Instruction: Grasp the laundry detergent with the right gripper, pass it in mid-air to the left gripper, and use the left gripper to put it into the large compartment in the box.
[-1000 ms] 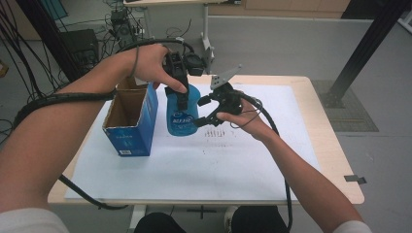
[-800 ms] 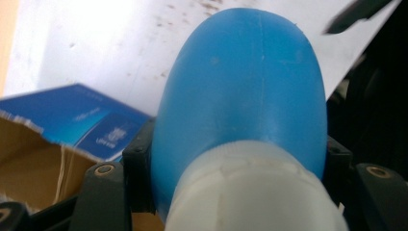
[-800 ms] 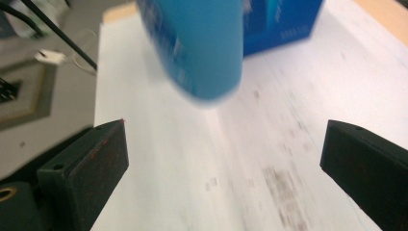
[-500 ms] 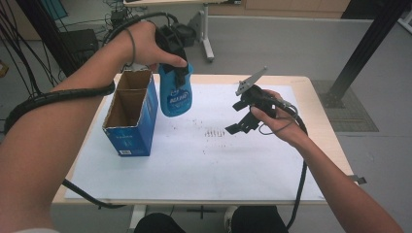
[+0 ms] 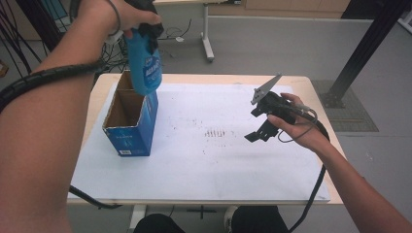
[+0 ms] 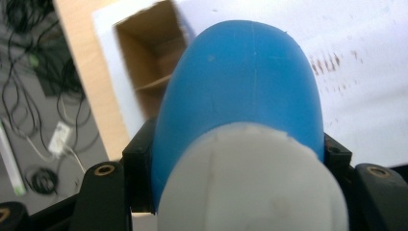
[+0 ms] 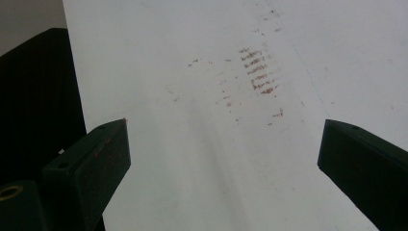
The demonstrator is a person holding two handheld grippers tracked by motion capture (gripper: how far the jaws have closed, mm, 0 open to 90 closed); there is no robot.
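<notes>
- Table (image 5: 311, 85) with a white sheet (image 5: 209, 160) on top; the sheet has small brown marks (image 5: 217, 132) near its middle.
- Box (image 5: 130, 127), blue, stands open at the left side of the sheet, brown inside.
- Left arm is raised high, and its hand (image 5: 104, 14) holds the left gripper (image 5: 145, 19) up over the box.
- Bottle (image 5: 145, 68), blue with a white end (image 6: 250, 187), hangs in the air above the box, not touching it. The left jaws are clamped on its two sides.
- Right hand (image 5: 296, 128) is held low over the right part of the sheet, tipped down.
- Right gripper (image 5: 262, 127) has its jaws wide apart, with nothing between them, pointing at the brown marks.
</notes>
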